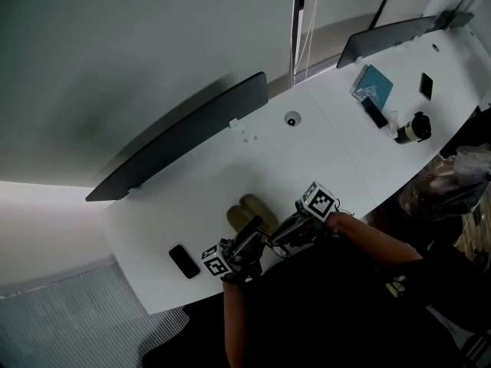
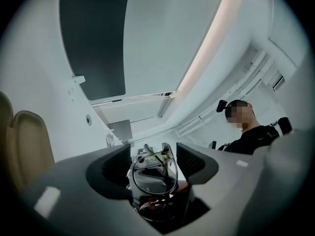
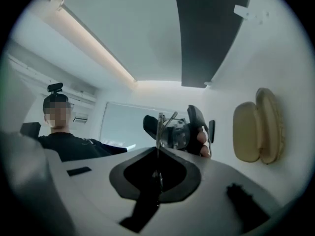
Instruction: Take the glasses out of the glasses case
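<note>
The glasses, with a thin dark frame, hang above the desk edge. My right gripper is shut on their frame, which shows edge-on just past its jaws. My left gripper faces it with its jaws open; the lens sits in the gap and the pads stand clear of it. In the head view both grippers, left and right, meet tip to tip in front of the person. The tan glasses case lies open on the white desk just beyond them; the case looks empty.
A black phone lies left of the grippers near the desk's front edge. A dark divider panel runs along the back. A teal booklet, another phone and a white and black object lie far right. A person sits in the background.
</note>
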Tool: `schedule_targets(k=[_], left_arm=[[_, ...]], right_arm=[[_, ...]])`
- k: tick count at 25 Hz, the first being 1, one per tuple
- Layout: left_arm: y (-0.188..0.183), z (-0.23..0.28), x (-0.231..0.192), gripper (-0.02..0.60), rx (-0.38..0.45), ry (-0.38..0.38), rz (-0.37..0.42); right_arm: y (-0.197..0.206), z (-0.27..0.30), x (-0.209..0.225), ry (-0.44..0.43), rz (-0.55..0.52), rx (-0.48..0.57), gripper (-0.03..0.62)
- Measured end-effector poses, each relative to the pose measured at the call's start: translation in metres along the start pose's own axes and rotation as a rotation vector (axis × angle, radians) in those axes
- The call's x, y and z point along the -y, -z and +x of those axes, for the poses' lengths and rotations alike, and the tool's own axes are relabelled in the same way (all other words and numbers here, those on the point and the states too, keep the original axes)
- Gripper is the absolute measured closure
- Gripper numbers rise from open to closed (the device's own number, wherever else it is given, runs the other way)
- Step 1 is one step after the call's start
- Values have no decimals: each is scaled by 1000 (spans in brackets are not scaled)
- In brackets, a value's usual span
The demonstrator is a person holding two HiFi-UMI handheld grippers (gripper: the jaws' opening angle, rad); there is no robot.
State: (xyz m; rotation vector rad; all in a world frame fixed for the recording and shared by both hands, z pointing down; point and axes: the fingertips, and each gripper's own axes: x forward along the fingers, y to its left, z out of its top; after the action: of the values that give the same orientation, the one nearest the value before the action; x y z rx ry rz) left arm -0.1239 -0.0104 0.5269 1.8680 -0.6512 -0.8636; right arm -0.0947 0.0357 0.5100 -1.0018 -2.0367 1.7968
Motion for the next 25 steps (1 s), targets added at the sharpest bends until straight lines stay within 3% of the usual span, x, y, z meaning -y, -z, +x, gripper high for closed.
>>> schedule_targets(k=[2, 5, 8, 12, 16, 19, 22, 25], left_arm=[[2, 0, -2, 347, 27, -12, -20], [-3, -5, -6, 353, 105, -46, -14], [-6, -7, -14, 353, 150, -147, 23], [-20, -13, -32, 351, 317, -322, -96], [-42, -36, -57, 353, 583, -496, -198], [-54, -46, -66, 353, 770, -563, -241], [-55, -21, -64, 353, 775, -526, -239], [-48, 5, -62, 353, 737, -524, -212]], right_arm=[[3, 2, 2, -11, 10, -28, 572], [-1, 0, 3, -21, 23, 0, 572], [-6, -13, 13, 76, -34, 17, 571], [-18, -43, 25, 337, -305, 27, 497], [-27, -62, 9, 594, -762, -43, 399], [-29, -70, 2, 759, -1074, -91, 391], [-39, -86, 13, 931, -1143, -65, 391], [-42, -95, 19, 931, -1111, -36, 391]])
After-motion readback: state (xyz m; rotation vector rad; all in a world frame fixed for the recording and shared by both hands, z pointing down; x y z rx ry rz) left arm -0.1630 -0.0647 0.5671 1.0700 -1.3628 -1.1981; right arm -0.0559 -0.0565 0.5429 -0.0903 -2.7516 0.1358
